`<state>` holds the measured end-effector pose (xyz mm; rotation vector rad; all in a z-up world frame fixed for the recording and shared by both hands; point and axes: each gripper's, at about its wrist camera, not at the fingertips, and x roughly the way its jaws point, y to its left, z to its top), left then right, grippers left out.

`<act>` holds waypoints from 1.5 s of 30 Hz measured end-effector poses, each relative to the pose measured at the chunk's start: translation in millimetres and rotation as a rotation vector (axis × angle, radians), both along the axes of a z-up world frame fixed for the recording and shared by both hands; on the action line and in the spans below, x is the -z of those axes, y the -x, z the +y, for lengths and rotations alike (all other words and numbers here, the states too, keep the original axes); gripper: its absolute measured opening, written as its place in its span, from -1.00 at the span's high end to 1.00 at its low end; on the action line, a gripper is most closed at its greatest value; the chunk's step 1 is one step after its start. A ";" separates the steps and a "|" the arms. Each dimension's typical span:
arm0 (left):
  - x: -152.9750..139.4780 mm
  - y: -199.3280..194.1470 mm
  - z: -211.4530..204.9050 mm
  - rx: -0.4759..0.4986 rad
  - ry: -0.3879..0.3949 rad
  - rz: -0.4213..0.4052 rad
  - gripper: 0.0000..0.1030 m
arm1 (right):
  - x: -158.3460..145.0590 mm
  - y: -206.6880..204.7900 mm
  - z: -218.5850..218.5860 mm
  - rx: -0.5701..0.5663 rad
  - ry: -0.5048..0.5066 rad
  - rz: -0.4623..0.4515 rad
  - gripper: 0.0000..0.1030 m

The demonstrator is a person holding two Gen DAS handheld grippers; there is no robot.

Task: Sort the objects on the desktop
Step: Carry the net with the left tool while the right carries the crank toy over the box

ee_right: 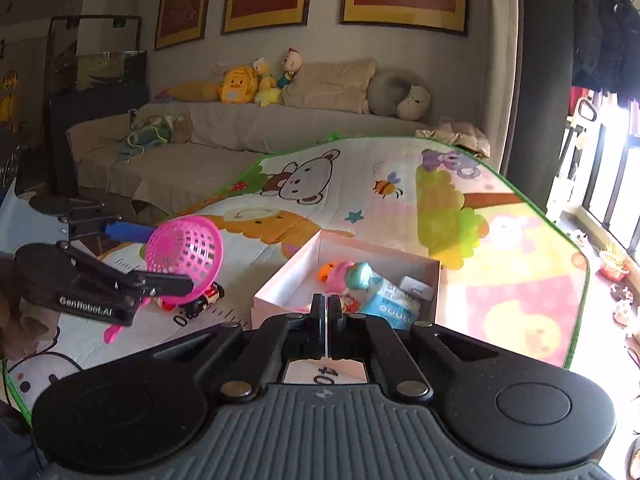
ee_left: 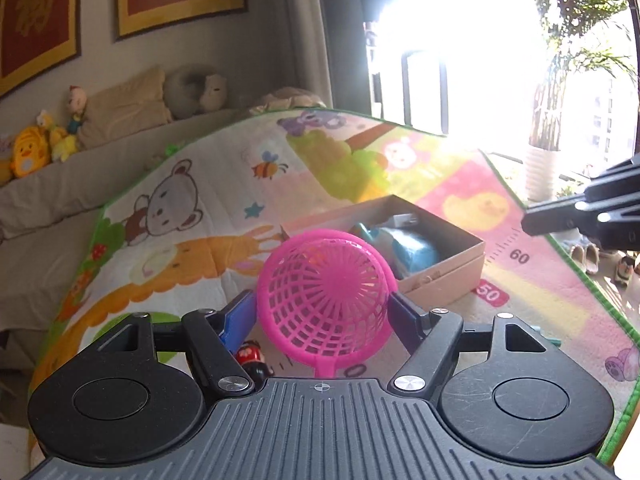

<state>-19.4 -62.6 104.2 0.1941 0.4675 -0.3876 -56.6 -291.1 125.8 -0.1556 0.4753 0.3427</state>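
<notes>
Left tool (ee_left: 322, 312) grasps the pink mesh basket (ee_left: 324, 296) by its sides, pads on both flanks, basket tipped with its bottom toward the camera and lifted off the play mat (ee_left: 200, 200). Small red-black toy (ee_left: 250, 356) lies on the mat just below the basket. Right tool (ee_right: 326, 312) clenched, nothing between its fingers. Just beyond it, the open cardboard box (ee_right: 352, 248) holds a teal-pink toy (ee_right: 352, 276) and a blue-white packet (ee_right: 394, 300). Sofa (ee_right: 240, 132) far behind.
</notes>
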 end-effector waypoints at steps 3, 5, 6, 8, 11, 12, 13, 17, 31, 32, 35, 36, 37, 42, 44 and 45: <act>20.8 -3.2 -0.6 -0.011 0.000 0.066 -0.50 | 30.0 8.7 -8.5 0.036 0.036 0.057 -0.12; 39.2 -2.5 -2.3 -0.008 -0.009 0.123 -0.50 | 52.4 17.2 -13.1 0.077 0.053 0.069 -0.48; 45.8 -2.7 -3.6 -0.005 -0.013 0.143 -0.50 | 63.1 19.8 -14.7 0.083 0.052 0.091 -0.53; 60.8 -2.3 -5.1 -0.002 -0.025 0.186 -0.50 | 82.8 21.0 -15.0 0.087 0.055 0.131 -0.66; 72.8 -2.2 -6.6 -0.007 -0.044 0.215 -0.49 | 107.0 11.7 -14.4 0.097 0.064 0.183 -0.73; 75.0 -1.3 -6.6 -0.008 -0.049 0.218 -0.49 | 112.2 7.1 -14.7 0.106 0.059 0.204 -0.73; 76.5 -0.5 -6.5 -0.010 -0.053 0.219 -0.49 | 115.8 2.5 -15.2 0.107 0.048 0.229 -0.73; 79.8 0.7 -5.8 -0.019 -0.056 0.227 -0.49 | 122.4 -0.3 -10.6 0.085 0.049 0.265 -0.75; 82.7 8.6 -2.0 -0.011 -0.022 0.237 -0.49 | 114.5 -7.8 3.3 0.117 0.051 0.291 -0.38; 80.9 9.5 -1.2 -0.011 -0.019 0.232 -0.49 | 110.6 -6.7 4.0 0.117 0.051 0.280 -0.37; 70.9 13.3 -0.8 -0.003 -0.010 0.207 -0.49 | 96.4 -0.9 6.1 0.113 0.040 0.245 -0.37; 67.5 14.4 -0.6 -0.001 -0.007 0.199 -0.49 | 90.4 1.6 7.1 0.110 0.040 0.228 -0.37; 61.1 15.0 -0.9 0.004 -0.001 0.187 -0.49 | 85.2 4.0 8.2 0.108 0.040 0.212 -0.37; 22.8 5.2 -4.5 0.008 0.041 0.119 -0.48 | 41.6 15.5 10.5 0.090 0.021 0.086 -0.37; 5.2 -4.8 -10.1 0.005 0.055 0.078 -0.48 | 24.5 17.6 9.4 0.092 0.012 0.034 -0.37; -4.3 -12.1 -15.2 0.008 0.059 0.053 -0.48 | 16.6 17.9 8.2 0.093 0.007 0.011 -0.37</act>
